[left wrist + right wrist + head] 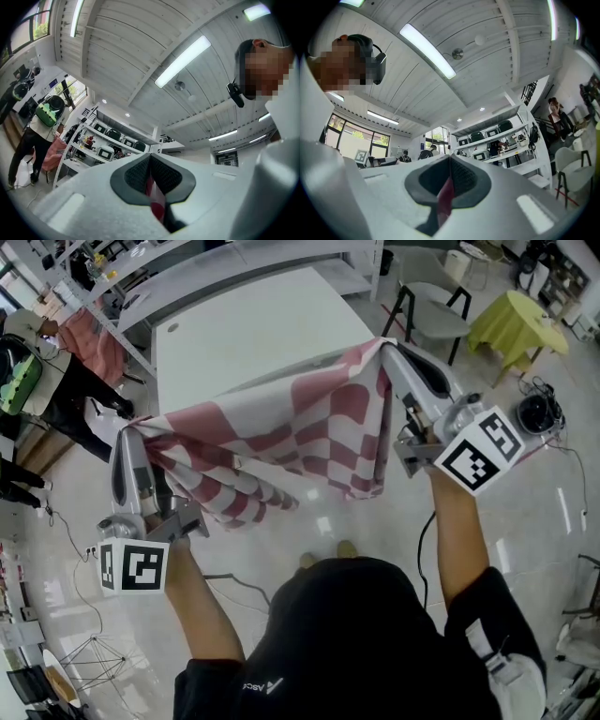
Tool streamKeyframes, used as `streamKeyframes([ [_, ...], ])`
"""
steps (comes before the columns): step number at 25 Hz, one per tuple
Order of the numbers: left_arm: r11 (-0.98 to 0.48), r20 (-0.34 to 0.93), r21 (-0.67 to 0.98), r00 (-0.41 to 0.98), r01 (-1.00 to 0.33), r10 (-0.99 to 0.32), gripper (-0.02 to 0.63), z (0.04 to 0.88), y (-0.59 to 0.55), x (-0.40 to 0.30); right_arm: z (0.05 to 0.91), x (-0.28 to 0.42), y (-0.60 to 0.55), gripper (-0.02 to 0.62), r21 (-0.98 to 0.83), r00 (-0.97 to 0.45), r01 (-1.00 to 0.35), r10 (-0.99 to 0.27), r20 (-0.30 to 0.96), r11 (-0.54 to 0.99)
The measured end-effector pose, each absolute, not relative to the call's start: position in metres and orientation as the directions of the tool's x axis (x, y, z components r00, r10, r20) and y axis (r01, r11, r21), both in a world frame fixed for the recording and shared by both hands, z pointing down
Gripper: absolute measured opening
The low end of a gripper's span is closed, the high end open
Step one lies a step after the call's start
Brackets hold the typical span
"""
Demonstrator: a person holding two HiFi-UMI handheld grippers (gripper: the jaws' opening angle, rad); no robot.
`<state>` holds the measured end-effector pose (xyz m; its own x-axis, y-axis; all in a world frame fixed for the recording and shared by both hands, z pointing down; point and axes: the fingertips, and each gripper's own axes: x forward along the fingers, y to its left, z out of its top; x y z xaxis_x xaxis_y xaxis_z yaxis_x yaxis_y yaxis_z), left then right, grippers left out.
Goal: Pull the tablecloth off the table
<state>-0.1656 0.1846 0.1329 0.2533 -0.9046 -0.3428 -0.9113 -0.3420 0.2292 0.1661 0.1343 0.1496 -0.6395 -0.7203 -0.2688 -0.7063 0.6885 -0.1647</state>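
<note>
You hold the red-checked tablecloth (291, 442) up in the air on the near side of the white table (244, 329), your left claw (128, 430) clamped on its left corner, your right claw (384, 345) clamped on its right, the middle sagging between them.
</note>
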Motion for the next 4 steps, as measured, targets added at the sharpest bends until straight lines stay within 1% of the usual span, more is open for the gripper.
streamKeyframes([
  [4,-0.347,-0.342,0.231,0.258,-0.909,-0.904,0.008,0.1316,0.1835,-0.1653,0.1488,0.1657,0.1345,0.003,-0.166,-0.638,-0.708,-0.723,-0.266,0.686],
])
